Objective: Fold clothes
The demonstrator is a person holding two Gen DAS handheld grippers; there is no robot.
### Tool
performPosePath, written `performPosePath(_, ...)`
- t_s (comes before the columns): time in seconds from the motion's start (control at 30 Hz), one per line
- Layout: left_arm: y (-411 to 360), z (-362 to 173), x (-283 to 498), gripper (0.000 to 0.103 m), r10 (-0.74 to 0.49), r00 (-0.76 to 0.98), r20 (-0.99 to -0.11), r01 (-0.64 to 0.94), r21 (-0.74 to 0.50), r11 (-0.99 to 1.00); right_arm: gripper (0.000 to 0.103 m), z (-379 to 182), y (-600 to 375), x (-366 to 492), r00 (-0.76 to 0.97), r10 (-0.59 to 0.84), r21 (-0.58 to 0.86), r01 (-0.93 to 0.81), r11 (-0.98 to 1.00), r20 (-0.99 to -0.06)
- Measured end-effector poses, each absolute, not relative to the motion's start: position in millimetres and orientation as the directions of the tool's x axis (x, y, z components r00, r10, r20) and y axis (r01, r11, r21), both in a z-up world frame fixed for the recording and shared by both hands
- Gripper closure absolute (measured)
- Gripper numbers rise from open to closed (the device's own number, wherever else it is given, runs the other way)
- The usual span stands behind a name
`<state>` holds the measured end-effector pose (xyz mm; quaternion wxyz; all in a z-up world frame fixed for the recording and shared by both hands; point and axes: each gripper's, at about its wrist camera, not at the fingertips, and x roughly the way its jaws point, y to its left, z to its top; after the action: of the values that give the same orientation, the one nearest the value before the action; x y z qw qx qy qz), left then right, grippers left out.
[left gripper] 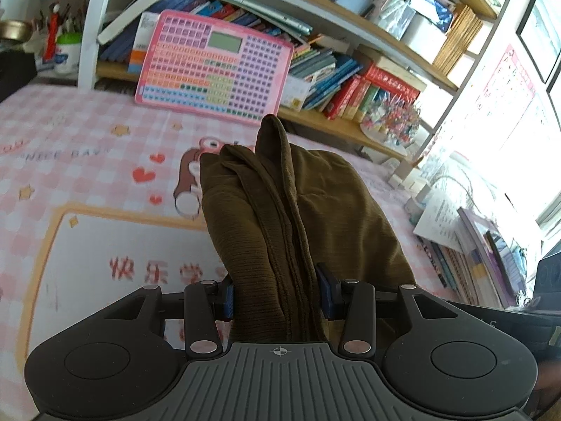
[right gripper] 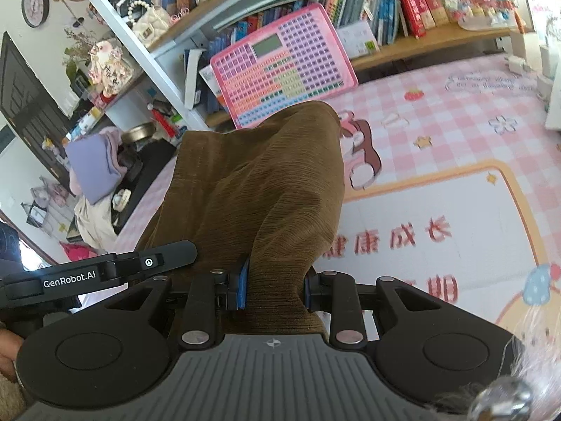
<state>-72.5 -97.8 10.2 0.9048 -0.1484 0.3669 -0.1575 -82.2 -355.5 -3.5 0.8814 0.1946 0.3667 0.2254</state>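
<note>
The left gripper (left gripper: 277, 293) clamps a thick, bunched section of the olive-brown ribbed garment (left gripper: 280, 210); its blue pads (left gripper: 324, 289) press on several layered folds. The right gripper (right gripper: 275, 286) pinches a thinner section of the same garment, jaws set narrow on the cloth. The garment is carried between both grippers, and most of it hangs clear above the pink checked table mat (left gripper: 87, 147).

Step in hand, as judged: carry the garment over the mat and lay it flat for folding.

- Keep both grips firm; the ribbed knit is soft and likely to slide out of a loosened jaw.
- Draw the grippers apart evenly to tension the held edge before lowering.
- Let the far hem land first, then lower toward the near edge.
- Stay short of the pink keyboard toy (left gripper: 214, 63) leaning on the bookshelf (left gripper: 385, 52).

Whether the far hem already touches the mat cannot be determined; the cloth hides it.
</note>
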Motion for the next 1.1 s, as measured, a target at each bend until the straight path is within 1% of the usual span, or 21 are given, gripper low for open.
performPosePath(0.23, -72, 13, -26, 0.061, -0.417, 0.691, -0.591, 0.196, -0.402, 0.895, 0.077, 9, -326, -44, 0.654, 0.512, 0.465, -0.265, 0.845, -0.557)
performPosePath(0.4, -38, 11, 24, 0.061, -0.428, 0.696, -0.577, 0.205, -0.412, 0.888, 0.077, 12, -286, 7, 0.668, 0.502, 0.441, -0.279, 0.853, -0.549)
performPosePath(0.57, 5, 4, 82, 0.061, -0.436, 0.698, -0.568, 0.189, -0.441, 0.878, 0.077, 13, -239, 64, 0.673, 0.483, 0.424, -0.268, 0.865, -0.56)
performPosePath(0.8, 48, -18, 142, 0.061, -0.435, 0.693, -0.575, 0.181, -0.445, 0.877, 0.077, -6, -195, 130, 0.657, 0.475, 0.416, -0.26, 0.872, -0.586)
performPosePath(1.1, 84, -51, 184, 0.061, -0.454, 0.695, -0.557, 0.165, -0.491, 0.855, 0.077, -34, -165, 177, 0.646, 0.473, 0.426, -0.243, 0.872, -0.599)
